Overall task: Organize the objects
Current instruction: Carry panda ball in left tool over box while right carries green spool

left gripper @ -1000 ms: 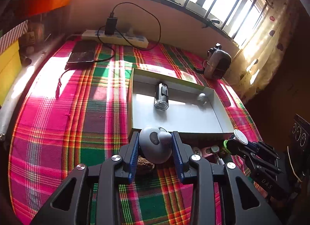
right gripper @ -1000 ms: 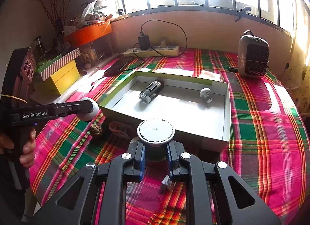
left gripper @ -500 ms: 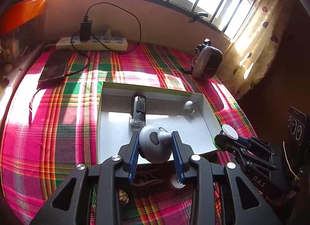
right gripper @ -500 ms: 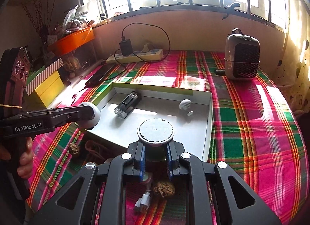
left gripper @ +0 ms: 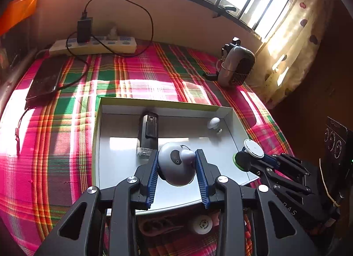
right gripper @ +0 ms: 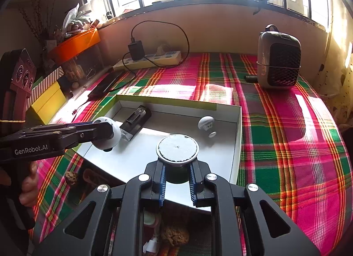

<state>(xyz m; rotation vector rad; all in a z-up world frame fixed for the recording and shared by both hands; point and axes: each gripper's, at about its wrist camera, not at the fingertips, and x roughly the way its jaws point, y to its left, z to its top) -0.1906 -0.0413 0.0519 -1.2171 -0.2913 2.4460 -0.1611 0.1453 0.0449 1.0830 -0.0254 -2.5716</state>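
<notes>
Table: we see a pink, green and yellow plaid cloth (left gripper: 66, 136) across the whole top, sunlit in patches.
Tray: a shallow white box (left gripper: 123, 167) with a yellow-green rim lies in the middle of the cloth; both of our grippers hang over its near half.
Heater: a small grey fan heater (right gripper: 279, 57) stands upright at the far right, well apart from the tray.
Power strip: a cream strip (left gripper: 92, 45) with a black charger plugged in lies along the far wall.
Left gripper: our left gripper (left gripper: 177, 164) has its blue pads pinching a round grey ball-shaped gadget (left gripper: 176, 165), held above the tray floor.
Right gripper: our right gripper (right gripper: 177, 177) clamps a dark cylinder with a flat round disc top (right gripper: 177, 148), above the tray's near edge.
Black device: a black rectangular device (left gripper: 147, 133) lies flat inside the tray, left of centre.
White knob: a small white mushroom-shaped piece (right gripper: 205, 122) rests in the tray's far right corner.
</notes>
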